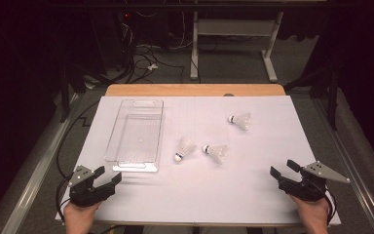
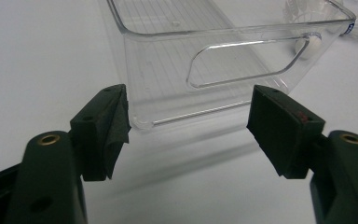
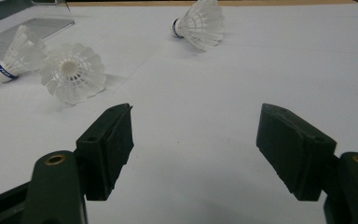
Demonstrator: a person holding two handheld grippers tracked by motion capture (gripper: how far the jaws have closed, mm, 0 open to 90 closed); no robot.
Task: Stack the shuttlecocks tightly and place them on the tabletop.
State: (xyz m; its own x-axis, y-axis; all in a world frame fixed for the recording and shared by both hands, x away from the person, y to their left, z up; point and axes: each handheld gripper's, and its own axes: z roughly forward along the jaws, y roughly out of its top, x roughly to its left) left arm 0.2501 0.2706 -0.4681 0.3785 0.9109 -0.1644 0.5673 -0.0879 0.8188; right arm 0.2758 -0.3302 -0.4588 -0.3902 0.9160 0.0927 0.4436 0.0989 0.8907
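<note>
On white table, three shuttlecocks, blue-banded, lettering unreadable.

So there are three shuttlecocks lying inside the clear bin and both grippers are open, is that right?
Not quite. The three shuttlecocks lie on the white table, right of the clear bin, as the high view shows. The left gripper and right gripper are both open.

Left gripper has its two black jaws spread wide with nothing between them, just white table underneath. Right past them, not touching, sits a clear plastic bin, its handle-slot end wall facing the jaws. A shuttlecock shows blurrily through the bin's far right corner.
</note>
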